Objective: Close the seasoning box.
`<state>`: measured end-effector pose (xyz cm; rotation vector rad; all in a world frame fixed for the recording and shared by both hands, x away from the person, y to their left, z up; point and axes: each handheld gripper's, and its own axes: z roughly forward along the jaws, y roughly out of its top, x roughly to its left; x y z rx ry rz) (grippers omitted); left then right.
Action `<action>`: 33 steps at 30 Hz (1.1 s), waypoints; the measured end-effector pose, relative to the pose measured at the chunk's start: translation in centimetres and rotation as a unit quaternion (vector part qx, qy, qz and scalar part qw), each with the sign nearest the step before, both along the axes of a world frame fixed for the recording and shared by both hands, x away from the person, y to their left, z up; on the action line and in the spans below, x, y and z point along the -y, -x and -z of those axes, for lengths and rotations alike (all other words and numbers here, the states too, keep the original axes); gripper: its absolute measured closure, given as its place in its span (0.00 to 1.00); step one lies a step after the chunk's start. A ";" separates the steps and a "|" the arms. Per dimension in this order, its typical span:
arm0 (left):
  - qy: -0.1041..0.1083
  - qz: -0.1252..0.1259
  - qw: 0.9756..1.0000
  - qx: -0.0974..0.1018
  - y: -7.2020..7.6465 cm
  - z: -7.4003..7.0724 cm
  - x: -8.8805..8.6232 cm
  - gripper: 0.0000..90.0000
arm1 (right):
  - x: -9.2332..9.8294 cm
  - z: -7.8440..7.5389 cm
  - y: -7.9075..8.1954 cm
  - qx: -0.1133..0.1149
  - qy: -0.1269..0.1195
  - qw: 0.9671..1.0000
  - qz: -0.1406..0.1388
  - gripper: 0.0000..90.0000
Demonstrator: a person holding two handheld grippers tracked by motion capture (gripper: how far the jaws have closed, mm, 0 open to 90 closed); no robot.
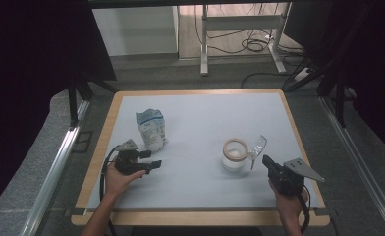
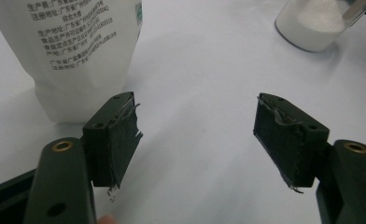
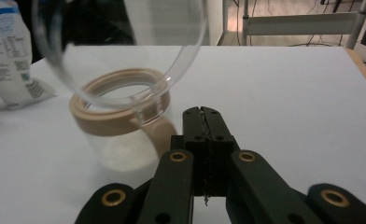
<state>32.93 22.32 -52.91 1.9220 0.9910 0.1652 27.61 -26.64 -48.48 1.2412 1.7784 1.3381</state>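
**Jar stands just ahead of the shut right tool, lid swung open**

The jar point(image 1: 233, 158) is the landmark here. It stands on the white bench point(image 1: 200, 118), right of centre, holding a low layer of white powder, with a tan ring round its mouth. Its clear lid point(image 1: 257, 147) is hinged on the jar's right side and stands tilted up and open, on the side that faces the right tool.

The right tool point(image 1: 268, 162) sits just right of the jar and slightly nearer the person, its tip pointing toward the hinge. In the right gripper view its jaws are pressed together with nothing between them point(image 3: 203, 122), and the tan hinge arm point(image 3: 161, 133) lies just to the left of the tip, apart from it. The lid's clear rim hangs above and ahead of the jaws.

The left tool point(image 1: 153, 164) lies well to the left of the jar, with its jaws standing wide apart and empty point(image 2: 197, 133). The white bag point(image 1: 151, 129) stands upright farther left of the jar, just beyond the left tool.

The right hand is clearly the nearer one to the jar. I judge that any move on the lid falls to it, a short reach leftward and up to the lid's tilted edge.
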 end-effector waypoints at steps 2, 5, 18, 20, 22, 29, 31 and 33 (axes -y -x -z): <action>0.000 0.000 1.000 -0.003 -0.1 0.1 0.1 0.34 | 0.2 -0.2 -0.4 0.001 -0.004 1.000 0.004 1.00; -0.001 0.001 1.000 -0.005 -0.1 0.2 0.1 0.33 | 0.4 -0.6 -1.1 0.007 -0.008 1.000 0.008 1.00; 0.000 0.004 1.000 -0.006 0.0 0.2 0.1 0.33 | -0.3 -1.5 -1.7 0.018 -0.014 1.000 0.007 1.00; 0.000 0.004 1.000 -0.006 0.0 0.2 0.1 0.34 | -0.3 -1.6 -1.7 0.020 -0.013 1.000 0.007 1.00; 0.000 0.004 1.000 -0.007 0.0 0.2 0.1 0.33 | -0.3 -1.7 -1.7 0.022 -0.014 1.000 0.007 1.00; 0.000 0.003 1.000 -0.010 0.1 0.3 0.2 0.33 | -0.4 -1.9 -1.7 0.027 -0.016 1.000 0.007 1.00; 0.000 0.003 1.000 -0.009 0.1 0.3 0.2 0.33 | -0.4 -2.0 -1.7 0.028 -0.014 0.999 0.006 1.00; 0.000 0.003 1.000 -0.009 0.1 0.3 0.2 0.33 | -0.5 -2.1 -1.6 0.028 -0.016 0.999 0.005 1.00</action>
